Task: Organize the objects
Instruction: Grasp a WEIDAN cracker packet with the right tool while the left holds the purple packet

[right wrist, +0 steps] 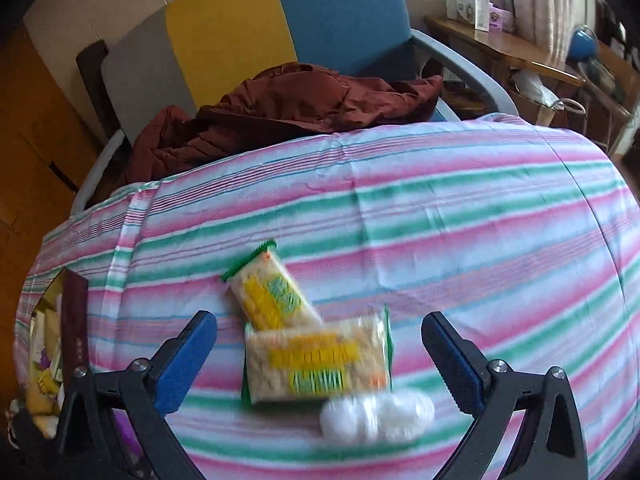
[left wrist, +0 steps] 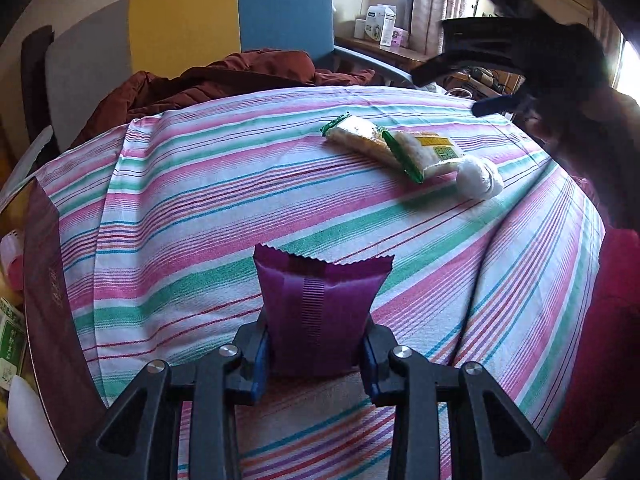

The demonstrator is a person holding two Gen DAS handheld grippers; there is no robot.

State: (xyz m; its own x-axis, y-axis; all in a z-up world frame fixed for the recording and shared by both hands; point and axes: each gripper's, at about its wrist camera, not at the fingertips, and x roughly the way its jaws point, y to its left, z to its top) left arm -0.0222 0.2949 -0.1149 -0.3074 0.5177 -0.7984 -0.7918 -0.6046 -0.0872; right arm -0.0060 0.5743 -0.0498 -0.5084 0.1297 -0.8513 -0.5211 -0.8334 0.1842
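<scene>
Gripping a purple snack packet (left wrist: 320, 312) between its two blue-padded jaws, the left gripper (left wrist: 316, 356) fills the bottom of the left wrist view. The jaws press on the packet's two sides, and the packet stands upright with its crimped top edge pointing away from the camera, near the near edge of the table (left wrist: 200, 208), which is covered by a striped pink, green and white cloth. Toward the far right part of the table lie two cracker packets: one (left wrist: 360, 136) with a green end, and a second (left wrist: 428, 152) overlapping it. A white wrapped ball (left wrist: 480, 180) touches the second packet on its right. The right gripper (left wrist: 516, 60) hangs above the table's far right corner, dark and blurred. A dark red box (left wrist: 52, 300) stands at the left edge. Behind the far edge, a brown jacket (left wrist: 224, 80) is heaped on a chair (left wrist: 240, 12) with grey, yellow and blue panels.

From the right wrist view, the right gripper (right wrist: 320, 364) has its jaws spread wide and holds nothing. Between them, lower down on the cloth, lie the second cracker packet (right wrist: 316, 360), the first (right wrist: 272, 292) angled beyond it, and the white ball (right wrist: 376, 416) just beside the near packet. This view is motion-blurred. The dark red box (right wrist: 76, 320) shows at the left edge.
</scene>
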